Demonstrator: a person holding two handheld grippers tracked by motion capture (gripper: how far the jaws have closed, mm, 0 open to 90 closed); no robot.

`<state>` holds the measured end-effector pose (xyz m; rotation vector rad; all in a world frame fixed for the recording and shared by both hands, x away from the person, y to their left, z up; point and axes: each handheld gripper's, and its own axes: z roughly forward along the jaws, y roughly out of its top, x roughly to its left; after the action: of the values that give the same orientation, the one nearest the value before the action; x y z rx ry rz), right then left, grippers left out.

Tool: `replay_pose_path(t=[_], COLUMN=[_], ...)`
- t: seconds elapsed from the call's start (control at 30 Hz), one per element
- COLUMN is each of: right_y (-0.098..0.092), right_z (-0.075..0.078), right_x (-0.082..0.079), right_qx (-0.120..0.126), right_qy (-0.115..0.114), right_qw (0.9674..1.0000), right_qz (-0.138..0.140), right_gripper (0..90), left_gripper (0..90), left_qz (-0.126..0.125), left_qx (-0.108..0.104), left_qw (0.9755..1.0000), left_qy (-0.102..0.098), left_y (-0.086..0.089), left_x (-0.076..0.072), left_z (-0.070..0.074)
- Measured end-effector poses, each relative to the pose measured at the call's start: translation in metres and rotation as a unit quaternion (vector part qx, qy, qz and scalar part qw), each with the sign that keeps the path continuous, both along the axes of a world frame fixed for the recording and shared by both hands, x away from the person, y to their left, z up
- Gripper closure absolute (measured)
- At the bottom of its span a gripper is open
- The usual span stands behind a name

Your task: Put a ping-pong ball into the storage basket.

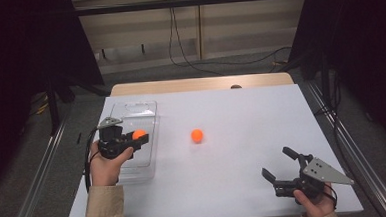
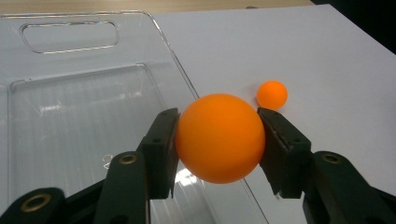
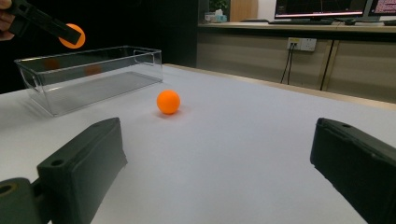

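Note:
My left gripper (image 1: 138, 137) is shut on an orange ball (image 2: 219, 138), both pads pressed against its sides. It holds the ball in the air above the right part of a clear plastic bin (image 1: 131, 111); from the right gripper view the held ball (image 3: 72, 36) hangs above the bin (image 3: 93, 77). A second orange ball (image 1: 197, 135) lies on the white table (image 1: 241, 116) to the right of the bin, also visible as ball (image 2: 272, 94) and ball (image 3: 168, 101). My right gripper (image 1: 279, 163) rests near the table's front right, jaws wide apart, nothing between them.
The clear bin has a cut-out handle (image 2: 70, 37) at its far end. A wooden strip (image 1: 199, 83) runs along the table's far edge. Cables (image 1: 188, 58) trail on the floor behind. Dark curtains flank both sides.

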<state>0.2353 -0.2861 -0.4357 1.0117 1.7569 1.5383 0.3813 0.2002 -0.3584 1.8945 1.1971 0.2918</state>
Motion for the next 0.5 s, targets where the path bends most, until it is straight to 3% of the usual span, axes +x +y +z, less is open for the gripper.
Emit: replay_pose_path(t=[0.5], right_y=[0.0001], right_z=[0.0001], right_x=[-0.0001], right_qx=[0.000], right_qy=[-0.001], right_qw=[1.0000], right_qz=[0.001], right_gripper=[2.3], left_gripper=[51.0], left_qz=[0.007], left_qx=[0.008], left_qw=[0.9999], left_qy=[0.002], left_y=[0.0032], left_x=[0.0012], left_z=[-0.0036])
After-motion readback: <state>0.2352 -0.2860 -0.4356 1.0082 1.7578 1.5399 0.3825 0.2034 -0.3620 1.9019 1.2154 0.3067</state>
